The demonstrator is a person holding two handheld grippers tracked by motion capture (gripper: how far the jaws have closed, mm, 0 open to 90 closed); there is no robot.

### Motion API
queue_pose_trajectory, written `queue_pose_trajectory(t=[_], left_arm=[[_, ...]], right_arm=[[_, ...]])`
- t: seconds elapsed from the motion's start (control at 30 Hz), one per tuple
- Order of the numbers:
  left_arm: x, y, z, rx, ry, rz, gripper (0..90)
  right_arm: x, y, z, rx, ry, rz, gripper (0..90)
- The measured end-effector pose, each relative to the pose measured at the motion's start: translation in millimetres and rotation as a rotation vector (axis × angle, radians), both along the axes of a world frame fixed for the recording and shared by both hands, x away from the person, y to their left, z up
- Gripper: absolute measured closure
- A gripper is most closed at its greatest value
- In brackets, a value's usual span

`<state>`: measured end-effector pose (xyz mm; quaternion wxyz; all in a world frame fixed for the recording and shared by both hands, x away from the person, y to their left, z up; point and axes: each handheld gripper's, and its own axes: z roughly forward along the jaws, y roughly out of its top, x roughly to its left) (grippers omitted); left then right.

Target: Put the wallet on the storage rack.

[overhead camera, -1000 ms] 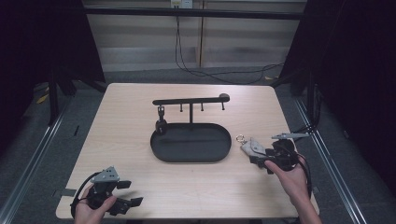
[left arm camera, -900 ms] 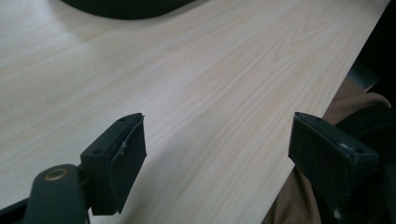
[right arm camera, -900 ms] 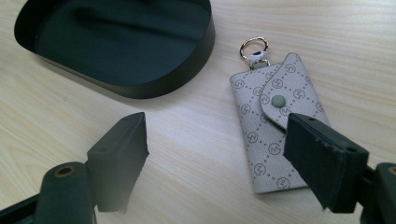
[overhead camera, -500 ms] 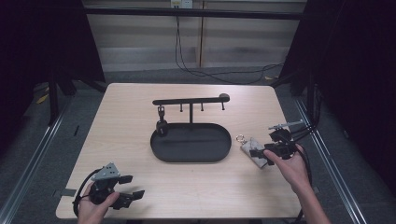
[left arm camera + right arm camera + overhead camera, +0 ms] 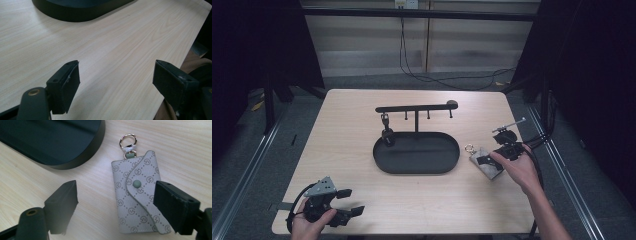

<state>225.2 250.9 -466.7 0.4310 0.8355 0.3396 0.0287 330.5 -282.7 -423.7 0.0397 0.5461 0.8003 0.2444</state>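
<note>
The right gripper [image 5: 115,207], whose jaws have just been opening and now stand spread, hovers over the key pouch [image 5: 138,195] lying flat on the table [image 5: 362,120] beside the black tray [image 5: 417,155], probably to take it

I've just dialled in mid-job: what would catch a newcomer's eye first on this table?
The black oval tray at the table's middle, with a hook rack rising behind it and one dark piece hanging at its left end. To the tray's right lies a grey patterned key pouch with a metal ring, flat on the wood; the right gripper hangs over it, jaws open, having just widened. The left gripper rests open at the near left edge.
</note>
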Motion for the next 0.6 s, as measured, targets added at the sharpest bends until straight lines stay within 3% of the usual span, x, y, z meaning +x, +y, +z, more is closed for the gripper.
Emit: queue_pose_trajectory(t=[0.17, 0.47, 0.6], left_arm=[[0.4, 0.0, -0.3, 0.001, 0.006, -0.007, 21.6], [1.3, -0.8, -1.0, 0.022, 0.005, 0.005, 21.6], [1.2, -0.4, -0.9, 0.018, 0.006, 0.005, 21.6]], right_arm=[[11.3, -2.0, -9.2, -0.062, 0.068, -0.006, 22.1], [26.5, 5.4, -9.6, -0.148, 0.107, 0.037, 26.0], [32.6, 3.9, -15.1, -0.153, 0.142, 0.037, 22.7]])
